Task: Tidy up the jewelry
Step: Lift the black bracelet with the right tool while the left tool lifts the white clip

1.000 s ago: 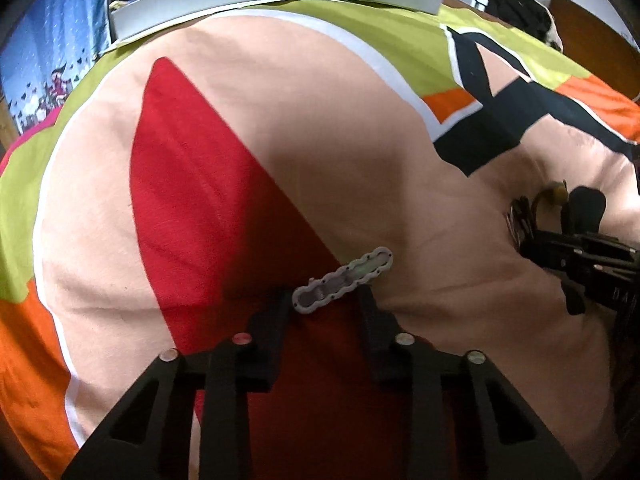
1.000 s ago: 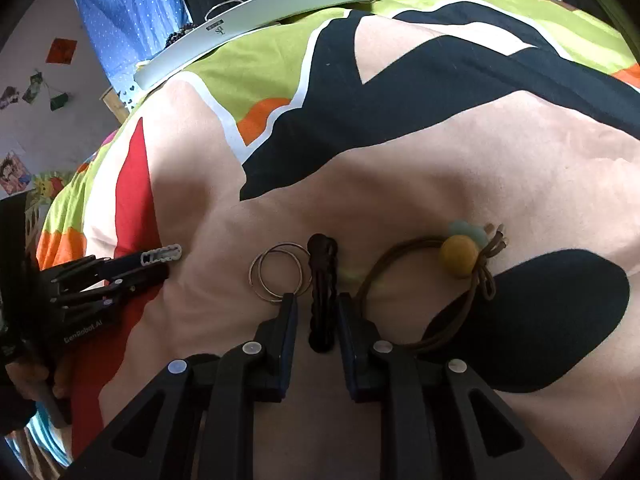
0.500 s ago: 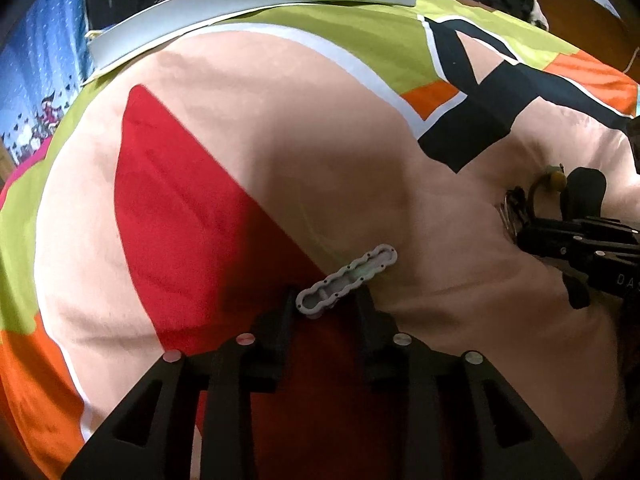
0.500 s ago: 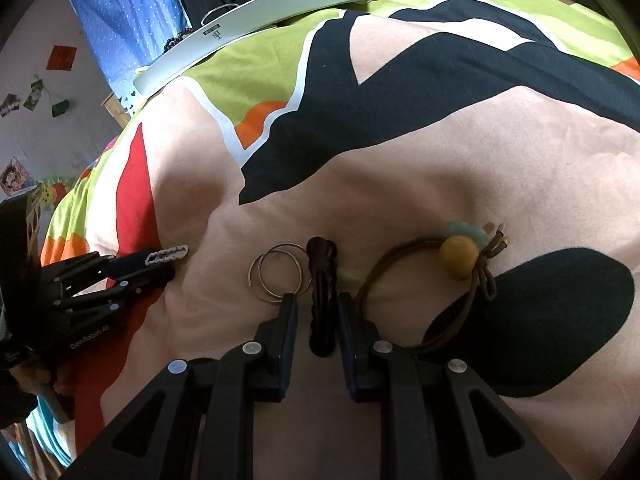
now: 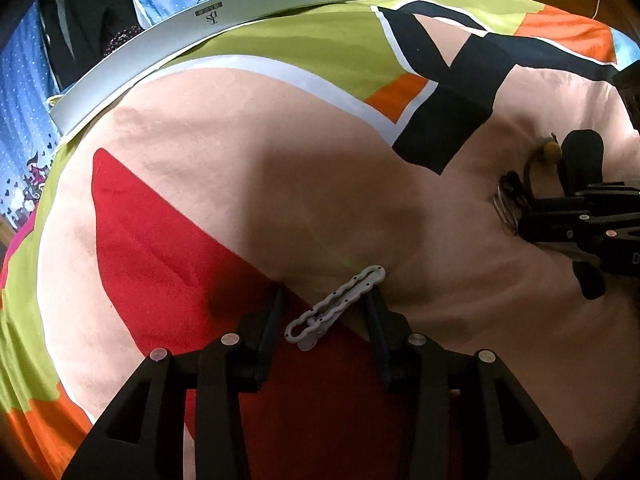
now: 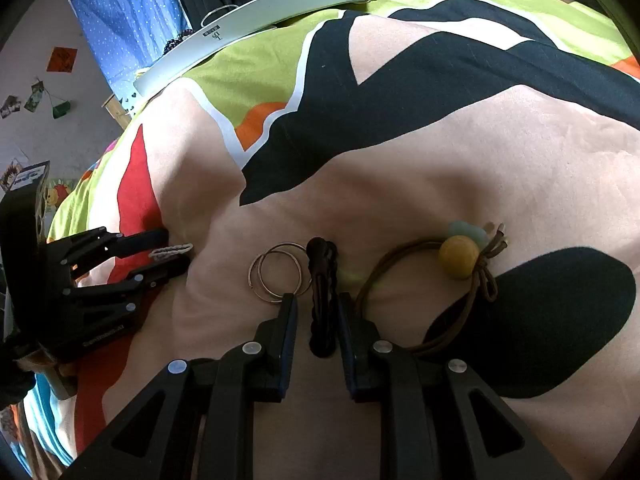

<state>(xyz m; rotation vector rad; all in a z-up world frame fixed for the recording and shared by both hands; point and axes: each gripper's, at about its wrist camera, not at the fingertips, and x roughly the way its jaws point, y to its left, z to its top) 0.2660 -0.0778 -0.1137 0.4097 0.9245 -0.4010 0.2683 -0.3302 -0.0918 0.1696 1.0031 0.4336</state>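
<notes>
Nearest you, your left gripper stands spread around the white hair clip, which lies slantwise between the fingers, its loop end toward 7 o'clock and its far tip toward 1 o'clock; the right-hand finger seems to touch it, the other stands apart. The clip looks light, thin and stiff, likely slippery plastic, so take it across its narrow middle and close gently, because the soft bedspread gives under any push. Your right gripper is also parted, straddling the dark hair clip without visibly pinching it. That clip lies along the fingers, so a grip across its width near the near end should hold. At 11 o'clock from it sit the two metal rings, overlapping and easy to nudge. At 2 o'clock lies the brown hair tie with its yellow bead, limp and springy. Farthest off, around 11 to 12 o'clock, the white box rests at the bed's edge.
</notes>
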